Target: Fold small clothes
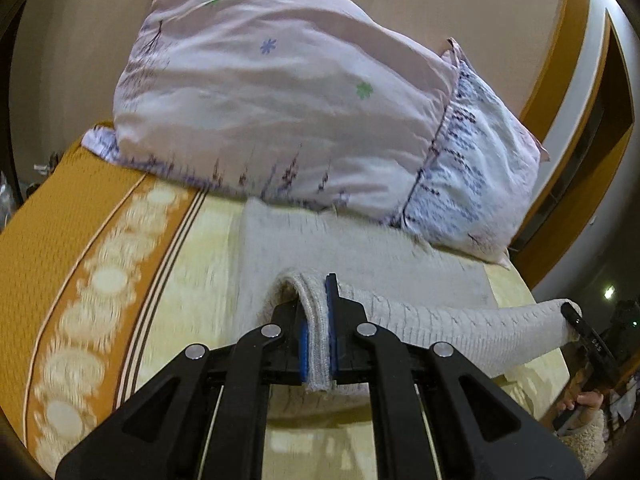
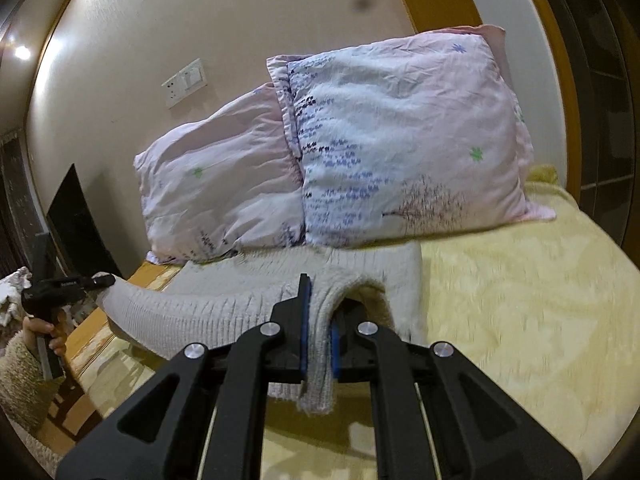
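A grey knitted garment [image 1: 360, 246] lies partly on the yellow bedspread [image 1: 200, 240], its far edge under the pillows. My left gripper [image 1: 316, 300] is shut on a folded edge of the knit, lifted off the bed. From there a band of the garment stretches right to my right gripper [image 1: 572, 315], which holds its other end. In the right wrist view my right gripper [image 2: 324, 304] is shut on the garment [image 2: 224, 300]. The knit runs left to the left gripper [image 2: 102, 280], which a hand [image 2: 40, 330] in a fuzzy sleeve holds.
Two pink floral pillows [image 2: 224, 200] [image 2: 400, 140] lean on the wall at the head of the bed. An orange patterned border [image 1: 80, 208] runs along the bed's left side. A wall switch [image 2: 185, 82], a dark screen [image 2: 76, 220] and a wooden door frame [image 1: 580, 160] surround the bed.
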Demonstrator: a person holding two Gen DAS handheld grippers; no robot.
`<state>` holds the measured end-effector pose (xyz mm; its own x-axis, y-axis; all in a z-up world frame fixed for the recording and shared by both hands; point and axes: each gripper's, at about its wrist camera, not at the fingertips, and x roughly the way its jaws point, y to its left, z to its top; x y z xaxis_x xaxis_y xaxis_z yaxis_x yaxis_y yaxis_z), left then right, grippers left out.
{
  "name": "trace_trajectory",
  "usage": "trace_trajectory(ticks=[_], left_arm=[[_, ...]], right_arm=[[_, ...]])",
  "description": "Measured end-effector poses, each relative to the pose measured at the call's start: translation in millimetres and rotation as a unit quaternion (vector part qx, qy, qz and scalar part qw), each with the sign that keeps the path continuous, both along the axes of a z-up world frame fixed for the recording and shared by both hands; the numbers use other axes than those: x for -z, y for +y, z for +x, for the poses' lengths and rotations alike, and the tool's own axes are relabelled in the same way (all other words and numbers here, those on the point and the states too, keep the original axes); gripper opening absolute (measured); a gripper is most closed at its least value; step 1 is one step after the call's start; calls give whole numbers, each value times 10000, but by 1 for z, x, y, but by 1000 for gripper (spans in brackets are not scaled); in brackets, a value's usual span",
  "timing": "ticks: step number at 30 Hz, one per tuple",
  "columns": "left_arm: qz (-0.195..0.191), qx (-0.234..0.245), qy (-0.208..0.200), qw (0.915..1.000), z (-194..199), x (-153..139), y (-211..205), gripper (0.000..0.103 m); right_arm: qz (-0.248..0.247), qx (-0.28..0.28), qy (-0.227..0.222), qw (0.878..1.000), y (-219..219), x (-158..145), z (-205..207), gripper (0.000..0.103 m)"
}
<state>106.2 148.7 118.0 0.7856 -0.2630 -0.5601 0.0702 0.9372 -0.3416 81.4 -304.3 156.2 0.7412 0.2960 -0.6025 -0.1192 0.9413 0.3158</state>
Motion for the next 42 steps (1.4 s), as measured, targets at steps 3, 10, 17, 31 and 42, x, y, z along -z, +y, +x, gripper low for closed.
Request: trace_trajectory(ticks=[3,10,17,31,42], left_arm=[[-43,-63,15,10000,20,-5,-1,6],[64,-123,3,9999,55,-11,-6,6],[20,-250,144,9996,96,-1,-7,6],[-682,-478,1126,9901,167,78,8,6],[-1689,-500,1053,9787,180,79,25,46]], right_arm=[[-80,20,22,10000,1,1,19,8],[-280,81,119,9995,1,8,53,8],[-335,207,449,9982,-2,30,88,8],[868,907,2281,9655,-40,145,160,8],[1307,925,2097,9646,-34,143,189,60]])
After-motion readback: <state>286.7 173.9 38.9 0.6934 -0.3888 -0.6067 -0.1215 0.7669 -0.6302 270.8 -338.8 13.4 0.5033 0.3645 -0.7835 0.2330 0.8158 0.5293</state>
